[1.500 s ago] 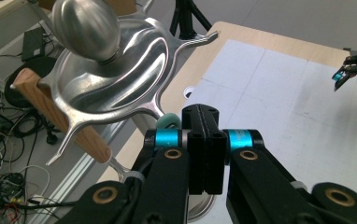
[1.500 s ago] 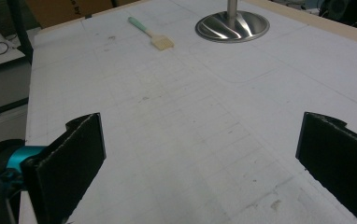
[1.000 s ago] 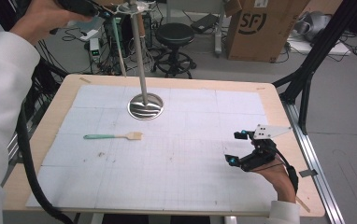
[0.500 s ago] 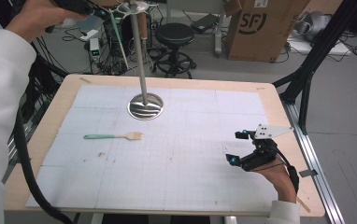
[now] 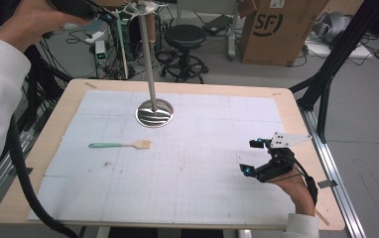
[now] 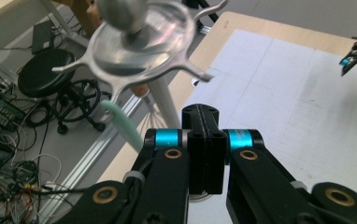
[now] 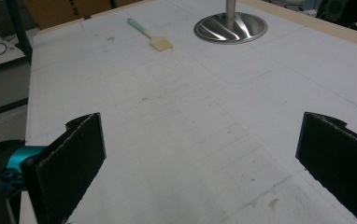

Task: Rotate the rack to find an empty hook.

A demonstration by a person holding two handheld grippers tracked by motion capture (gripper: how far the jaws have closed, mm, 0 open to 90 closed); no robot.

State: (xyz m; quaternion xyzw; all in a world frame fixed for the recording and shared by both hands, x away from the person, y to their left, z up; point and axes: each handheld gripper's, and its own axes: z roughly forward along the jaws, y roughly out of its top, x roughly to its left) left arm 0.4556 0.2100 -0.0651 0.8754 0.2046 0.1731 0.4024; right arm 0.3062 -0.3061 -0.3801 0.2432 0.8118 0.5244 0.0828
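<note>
High view: a tall metal stand [image 5: 150, 69] rises from its round base [image 5: 154, 113] at the far middle of the worktop [image 5: 187, 163], with pronged hooks at its top for hanging utensils. The left gripper [image 5: 109, 16] is held up beside that top, and a pale green handle [image 5: 120, 47] hangs down just beside the pole, so the job in hand looks like hanging utensils on the hooks. In the left gripper view the jaws stand pressed together with nothing between them, right below the hook plate [image 6: 139, 42], and the green handle [image 6: 123, 126] dangles from a prong; whether the wire shape near it is a whisk head is hard to say through the blur. A second utensil, a small brush [image 5: 120, 145] with a green handle, lies flat on the worktop, well apart from both grippers, probably next for hanging. The right gripper [image 5: 251, 157] rests low at the near right, its jaws spread wide and empty, pointed across the worktop toward brush [image 7: 149, 33] and base [image 7: 231, 27].
</note>
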